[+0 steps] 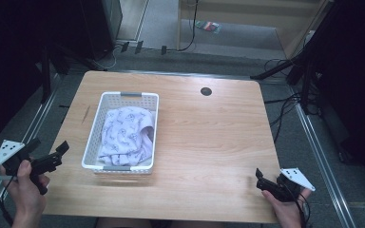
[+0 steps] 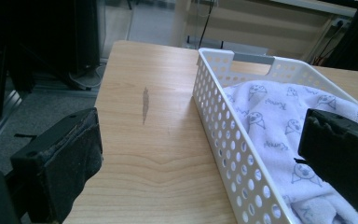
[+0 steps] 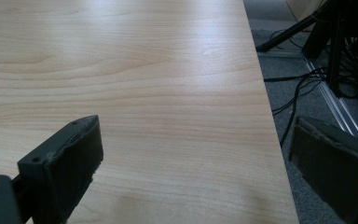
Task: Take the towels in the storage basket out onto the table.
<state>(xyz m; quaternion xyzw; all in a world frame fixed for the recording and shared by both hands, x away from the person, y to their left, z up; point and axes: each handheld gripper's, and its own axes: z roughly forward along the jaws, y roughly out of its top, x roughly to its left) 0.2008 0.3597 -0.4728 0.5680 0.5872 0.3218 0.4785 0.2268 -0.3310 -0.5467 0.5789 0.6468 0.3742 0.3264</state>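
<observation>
Your left gripper (image 1: 52,156) hovers just off the left side of the white basket (image 1: 91,137), jaws spread wide and holding nothing, while your right gripper (image 1: 266,183) sits well apart from the basket at the near right corner of the wooden table (image 1: 209,142), its jaws likewise wide open and empty. From above, the basket stands on the left half of the table with its long axis running from your side toward the far edge, a grey handle at each short end, and a white patterned cloth (image 1: 126,133) bunched inside it. The left gripper view brings what the high view cannot: the rows of round holes in the basket's side wall (image 2: 228,140), the small printed figures on the cloth (image 2: 270,116), and a dark streak (image 2: 145,105) in the tabletop just beside the basket, with one jaw over bare wood and the other over the cloth. The right gripper view looks along bare tabletop (image 3: 144,84) to the table's right edge, where cables (image 3: 298,93) lie on the grey floor, well apart from the basket.
</observation>
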